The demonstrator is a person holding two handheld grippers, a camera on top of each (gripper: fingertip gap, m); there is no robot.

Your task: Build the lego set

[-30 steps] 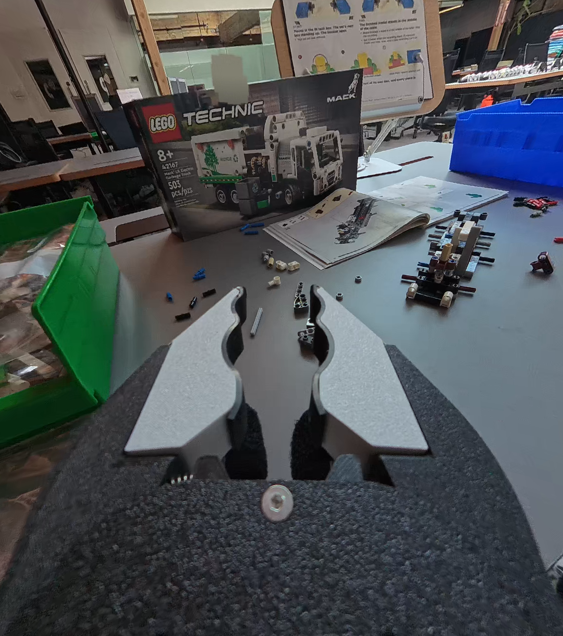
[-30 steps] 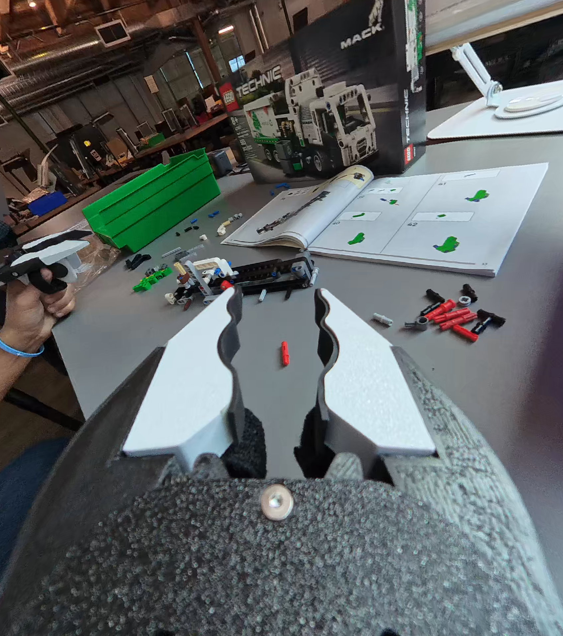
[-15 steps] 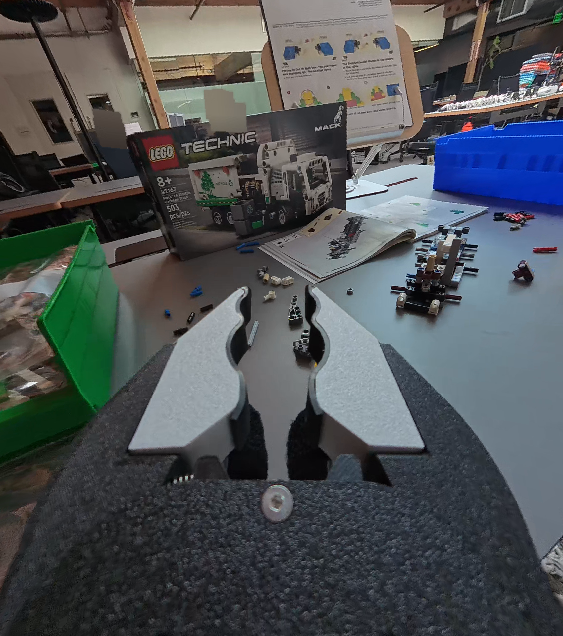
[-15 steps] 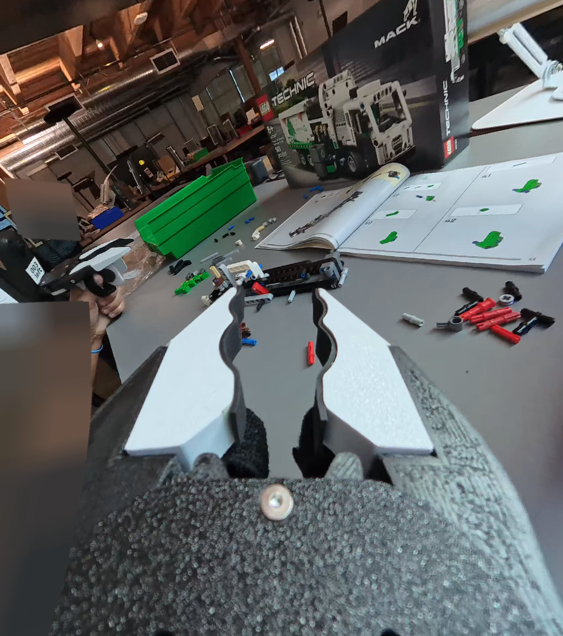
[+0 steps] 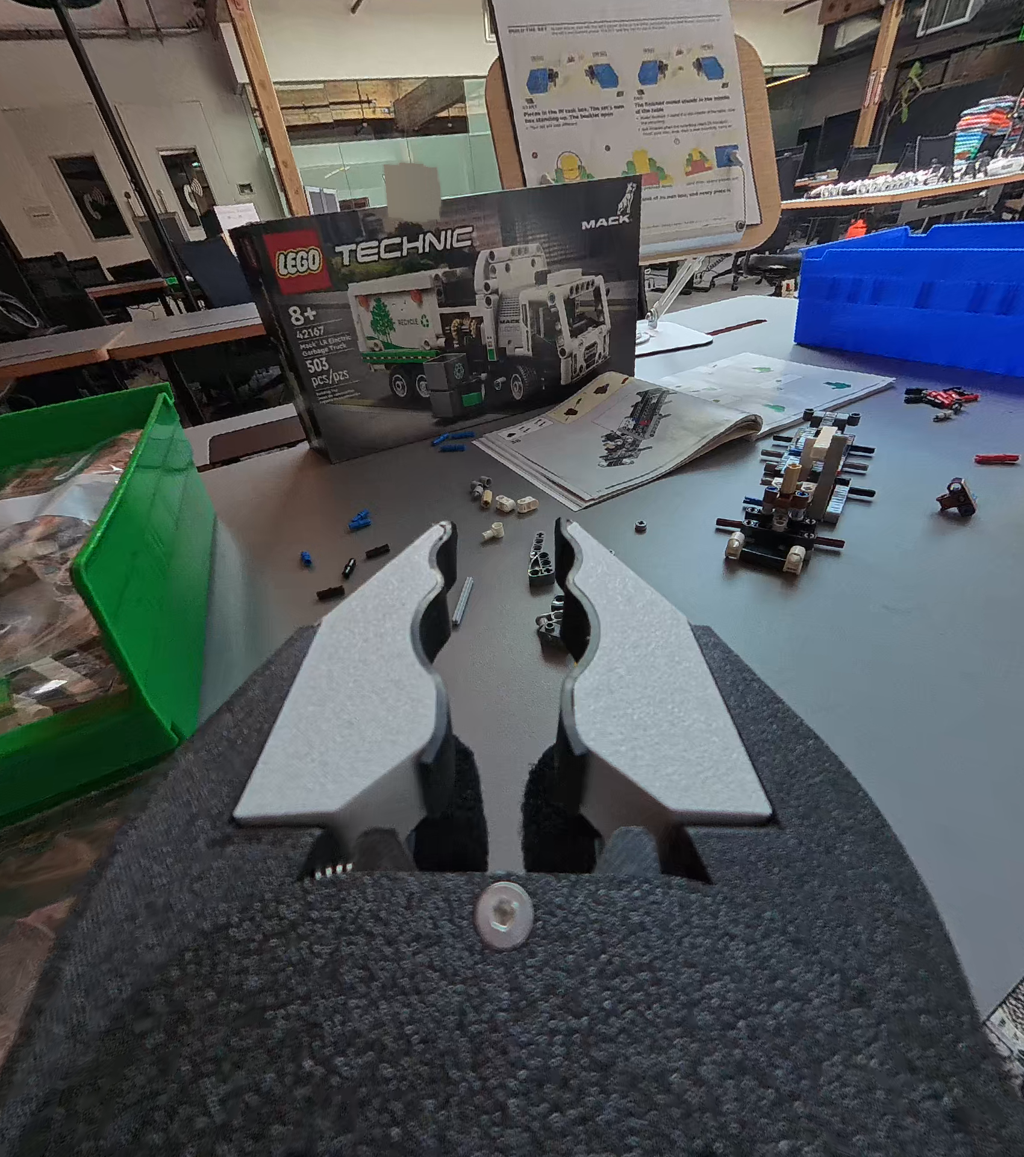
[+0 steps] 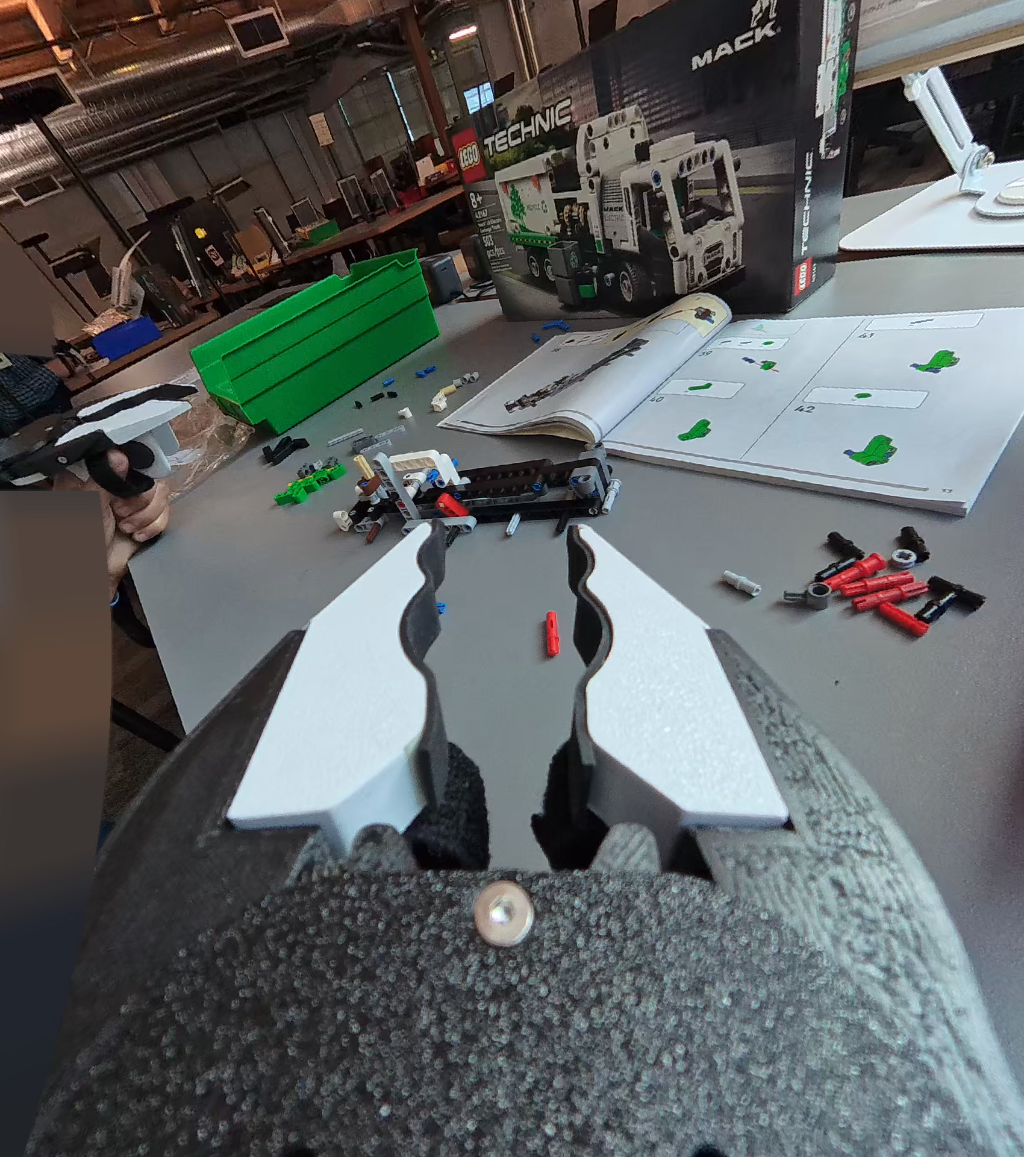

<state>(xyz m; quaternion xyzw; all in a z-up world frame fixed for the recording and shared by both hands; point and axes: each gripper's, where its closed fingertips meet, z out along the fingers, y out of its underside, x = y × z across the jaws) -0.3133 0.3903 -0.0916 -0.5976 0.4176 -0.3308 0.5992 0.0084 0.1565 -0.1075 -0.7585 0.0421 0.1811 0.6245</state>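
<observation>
A half-built black lego chassis (image 6: 484, 488) lies on the grey table (image 6: 747, 720) in front of the open instruction booklet (image 6: 778, 401); it also shows at the right of the left wrist view (image 5: 797, 494). My right gripper (image 6: 500, 538) is open and empty just short of the chassis, above a loose red pin (image 6: 552, 633). My left gripper (image 5: 504, 532) is open and empty over small dark pieces (image 5: 542, 563) and a grey axle (image 5: 462, 600). The left gripper also shows far left in the right wrist view (image 6: 178, 397), held in a hand.
A green bin (image 5: 140, 595) with bagged parts sits at the left, a blue bin (image 5: 947, 294) at the back right. The set's box (image 5: 453, 313) stands behind the booklet. Red and black pins (image 6: 885, 585) lie to the right; green pieces (image 6: 306, 485) and small loose parts lie scattered. My hands' fingertips stand some 40 centimetres from each other. My right gripper is the nearer one to the loose red pin (image 6: 552, 633): about 8 centimetres, against 40 centimetres. Seen from the left wrist view (image 5: 999, 456) as well.
Both grippers have drawn back and risen a little, so the views tilt up. The right view has swung slightly left, bringing the hand with the left gripper more into view. Both stay open.
</observation>
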